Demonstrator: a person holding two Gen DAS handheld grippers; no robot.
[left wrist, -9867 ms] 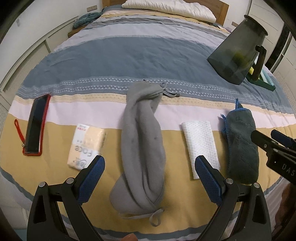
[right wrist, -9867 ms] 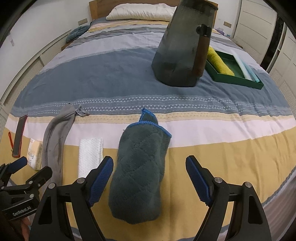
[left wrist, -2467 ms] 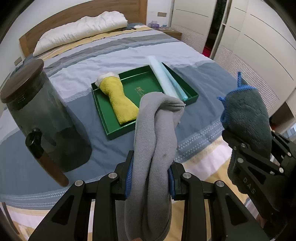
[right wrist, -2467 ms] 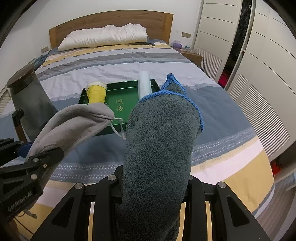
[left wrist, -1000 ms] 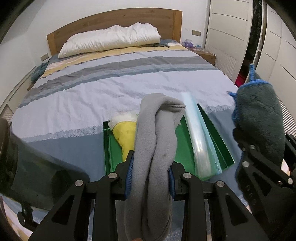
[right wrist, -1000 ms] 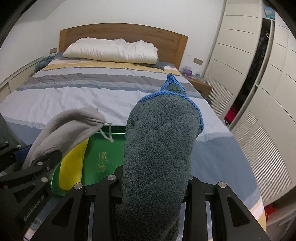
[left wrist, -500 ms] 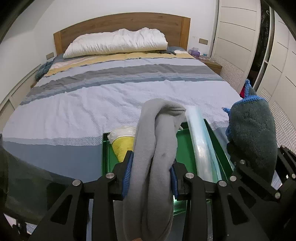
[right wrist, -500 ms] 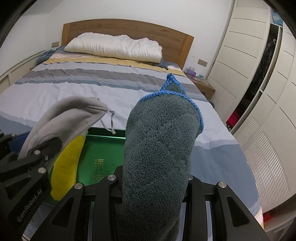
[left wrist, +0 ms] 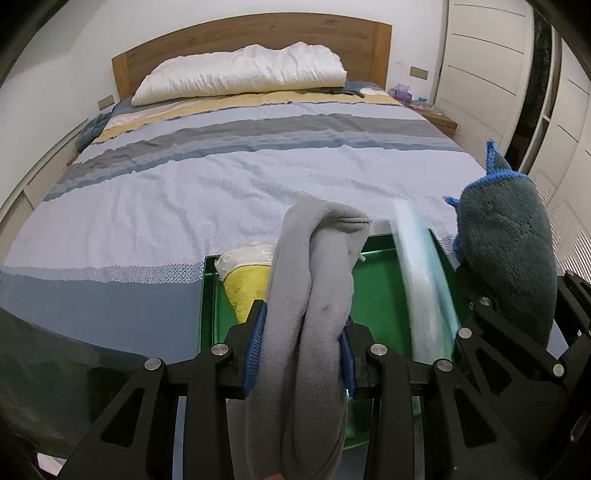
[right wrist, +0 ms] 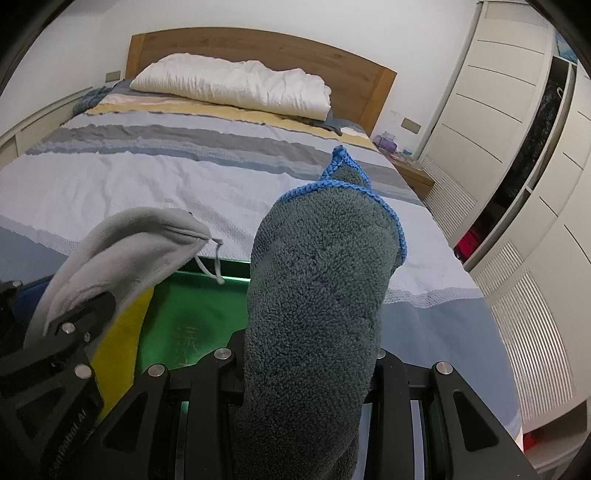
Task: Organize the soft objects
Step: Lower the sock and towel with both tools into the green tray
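My left gripper [left wrist: 301,350] is shut on a rolled light grey cloth [left wrist: 310,295] and holds it above a green tray [left wrist: 380,295] on the bed. My right gripper [right wrist: 310,373] is shut on a rolled dark grey towel with blue trim [right wrist: 317,288], also over the tray [right wrist: 192,314]. The dark towel shows at the right of the left wrist view [left wrist: 506,251]; the grey cloth shows at the left of the right wrist view [right wrist: 122,251]. In the tray lie a yellow rolled towel [left wrist: 245,284] and a pale blue roll [left wrist: 424,280].
The striped bedspread [left wrist: 221,192] stretches ahead to a white pillow [left wrist: 240,74] and a wooden headboard [left wrist: 251,33]. White wardrobes [right wrist: 517,147] stand at the right. A dark jug [left wrist: 44,373] fills the lower left of the left wrist view.
Both grippers, shut on their cloths throughout, have moved forward and lower over the green tray. The tray sits closer under the fingers, and the dark jug has slid to the left edge.
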